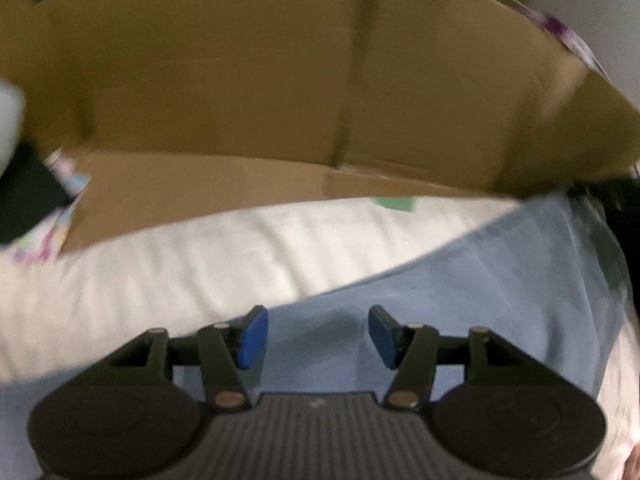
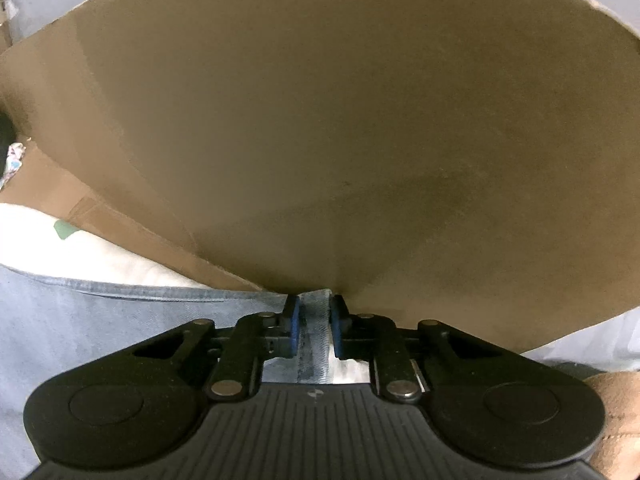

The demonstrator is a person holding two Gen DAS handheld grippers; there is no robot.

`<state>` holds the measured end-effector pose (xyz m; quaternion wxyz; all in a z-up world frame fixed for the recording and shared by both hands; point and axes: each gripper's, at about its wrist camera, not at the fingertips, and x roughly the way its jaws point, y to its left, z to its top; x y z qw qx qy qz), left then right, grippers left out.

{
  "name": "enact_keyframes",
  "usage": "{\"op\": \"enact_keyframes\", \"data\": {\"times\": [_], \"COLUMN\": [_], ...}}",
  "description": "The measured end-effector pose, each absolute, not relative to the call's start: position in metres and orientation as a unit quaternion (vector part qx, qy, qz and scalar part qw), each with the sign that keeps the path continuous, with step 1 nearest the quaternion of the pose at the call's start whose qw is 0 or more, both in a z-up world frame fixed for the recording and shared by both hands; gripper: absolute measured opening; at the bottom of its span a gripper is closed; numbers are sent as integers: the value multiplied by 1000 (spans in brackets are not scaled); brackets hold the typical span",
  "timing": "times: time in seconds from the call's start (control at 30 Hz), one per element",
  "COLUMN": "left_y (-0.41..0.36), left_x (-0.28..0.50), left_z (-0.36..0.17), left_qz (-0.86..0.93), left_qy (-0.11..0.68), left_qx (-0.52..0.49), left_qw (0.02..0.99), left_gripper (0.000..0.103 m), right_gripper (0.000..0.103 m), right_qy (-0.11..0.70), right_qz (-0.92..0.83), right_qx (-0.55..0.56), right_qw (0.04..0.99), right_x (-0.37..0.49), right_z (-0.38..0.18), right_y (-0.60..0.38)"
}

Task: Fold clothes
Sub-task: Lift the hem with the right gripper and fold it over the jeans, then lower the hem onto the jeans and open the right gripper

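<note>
A light blue denim garment lies spread over a white cloth. My left gripper is open just above the denim, with nothing between its blue pads. My right gripper is shut on a seamed edge of the same denim garment, which also spreads to the left in the right wrist view. The right gripper's tips sit close against a cardboard wall.
A large open cardboard box stands right behind the cloth, with its floor flap at cloth level. A white cloth with a green patch lies at left. Colourful printed paper and a dark object sit at far left.
</note>
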<state>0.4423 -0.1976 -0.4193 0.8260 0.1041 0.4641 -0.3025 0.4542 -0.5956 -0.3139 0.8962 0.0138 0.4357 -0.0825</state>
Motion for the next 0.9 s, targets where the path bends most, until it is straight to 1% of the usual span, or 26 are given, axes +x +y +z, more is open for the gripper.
{"op": "enact_keyframes", "data": {"times": [0.13,0.33,0.37,0.4,0.43,0.8,0.83,0.87,0.9], "left_y": [-230,-268,-273,-277,-280,-335,-341,-347,-350], "left_x": [441,437,437,436,435,430,429,429,428], "left_z": [-424,-431,-432,-433,-434,-432,-433,-434,-436], "left_qz": [-345,-397,-402,-405,-407,-456,-458,-459,-458], "left_qy": [454,450,448,446,445,429,430,430,427], "left_qx": [150,172,177,184,190,205,208,213,221], "left_qw": [808,781,778,777,775,752,750,748,748], "left_gripper": [59,59,57,50,48,47,45,40,26], "right_gripper": [14,13,13,13,12,12,12,12,12], "right_qy": [419,394,392,390,388,371,370,370,369], "right_qz": [-88,-92,-92,-92,-92,-92,-92,-91,-92], "right_qx": [5,2,1,1,2,8,8,8,9], "right_qw": [904,914,915,916,917,924,924,925,925], "right_x": [446,440,439,439,438,432,432,432,432], "right_z": [-310,-306,-306,-306,-306,-307,-308,-308,-309], "right_y": [-595,-590,-590,-590,-590,-595,-596,-596,-596]}}
